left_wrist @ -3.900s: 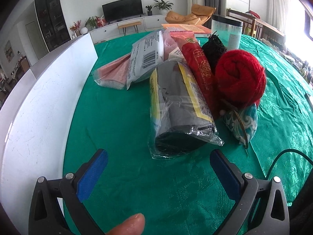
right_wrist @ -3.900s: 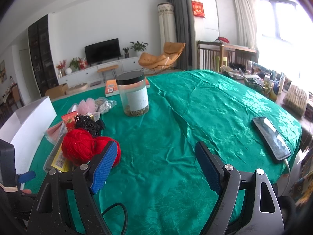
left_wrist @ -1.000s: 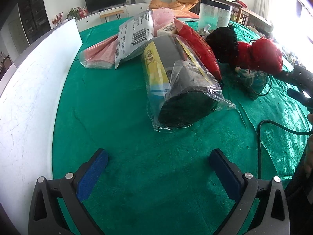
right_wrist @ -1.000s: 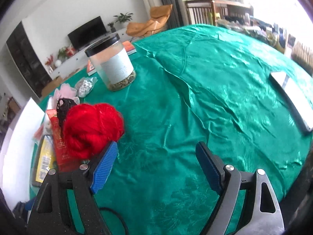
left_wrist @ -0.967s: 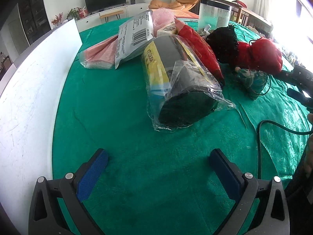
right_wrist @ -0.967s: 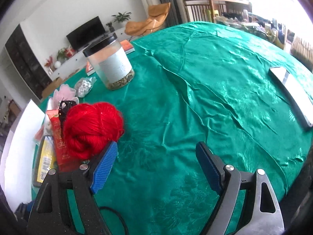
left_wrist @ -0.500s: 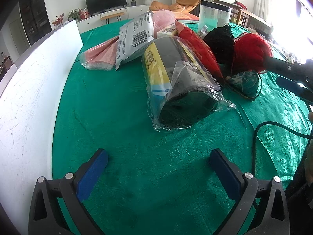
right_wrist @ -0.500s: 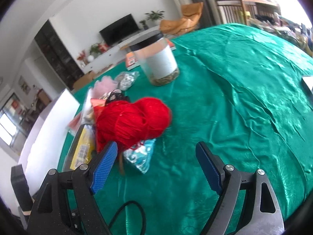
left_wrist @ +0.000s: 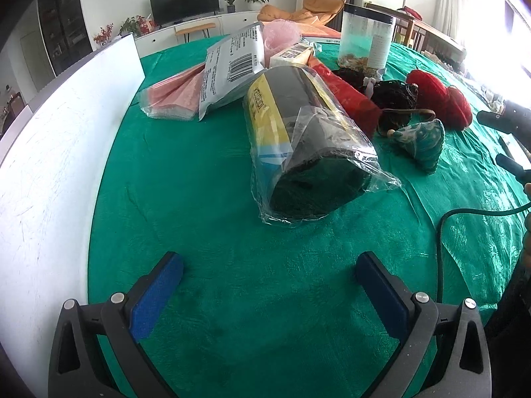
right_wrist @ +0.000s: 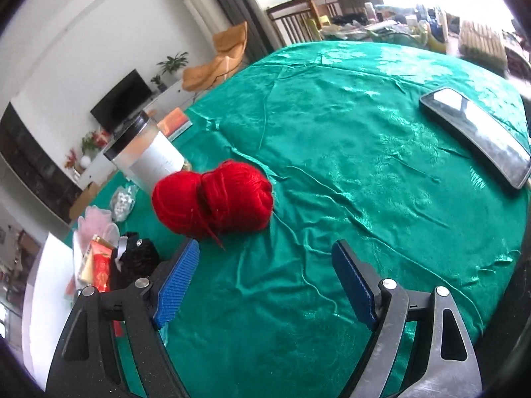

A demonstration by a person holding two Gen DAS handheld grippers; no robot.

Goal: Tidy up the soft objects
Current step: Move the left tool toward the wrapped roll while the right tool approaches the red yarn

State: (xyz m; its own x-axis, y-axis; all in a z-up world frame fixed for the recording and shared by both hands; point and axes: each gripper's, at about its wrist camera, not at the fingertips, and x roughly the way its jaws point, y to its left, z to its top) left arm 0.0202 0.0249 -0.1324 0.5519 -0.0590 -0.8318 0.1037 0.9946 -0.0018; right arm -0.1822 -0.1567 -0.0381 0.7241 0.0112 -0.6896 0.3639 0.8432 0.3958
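Both empty, jaws spread wide: left gripper (left_wrist: 268, 278) low over the green surface (left_wrist: 232, 298), right gripper (right_wrist: 265, 282) just short of red yarn (right_wrist: 212, 199). Yarn lying mid-surface, long axis across the right wrist view, beside a bagged dark roll (left_wrist: 308, 139) pointing toward the left gripper.

Left gripper (left_wrist: 269, 283): jaws spread wide, blue pads facing each other, nothing between them, held low and roughly level. Right gripper (right_wrist: 265, 278): jaws likewise wide apart and empty, tilted, pointing forward and down. Its dark tips also show at the right edge of the left wrist view.
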